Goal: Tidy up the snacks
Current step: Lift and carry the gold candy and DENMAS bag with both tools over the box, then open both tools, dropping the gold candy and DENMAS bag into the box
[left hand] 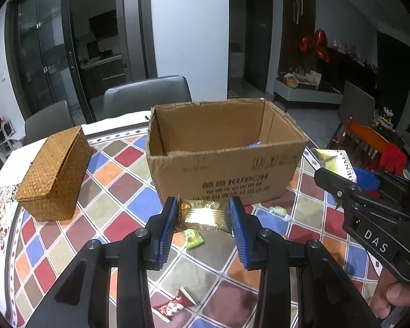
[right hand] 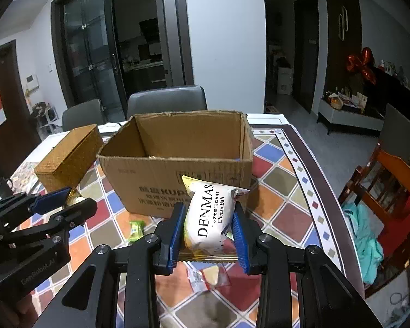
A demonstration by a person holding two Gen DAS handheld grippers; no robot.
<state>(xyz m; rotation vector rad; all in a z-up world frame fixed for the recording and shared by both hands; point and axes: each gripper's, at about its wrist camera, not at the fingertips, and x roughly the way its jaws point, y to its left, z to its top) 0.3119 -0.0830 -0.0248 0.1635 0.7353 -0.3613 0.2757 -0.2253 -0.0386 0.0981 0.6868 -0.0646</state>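
Note:
An open cardboard box (left hand: 221, 175) (right hand: 161, 180) stands on the patterned table. My left gripper (left hand: 204, 216) is shut on a gold foil snack packet (left hand: 203, 214), held above the table in front of the box. My right gripper (right hand: 208, 225) is shut on a white DENMAS Cheese Ball packet (right hand: 211, 216), also held up before the box's front wall. In the left wrist view the right gripper (left hand: 350, 183) is at the right with the white packet (left hand: 334, 161). In the right wrist view the left gripper (right hand: 60, 202) is at the left. A blue item (left hand: 254, 144) lies inside the box.
A woven basket with lid (left hand: 54, 175) (right hand: 68, 158) sits left of the box. Loose snacks lie on the table: a green candy (left hand: 194, 239) (right hand: 136, 231), a pale green one (left hand: 278, 210), a red-white packet (left hand: 172, 307), a clear packet (right hand: 209, 276). Chairs (left hand: 147, 95) stand behind, a wooden chair (right hand: 391, 191) at right.

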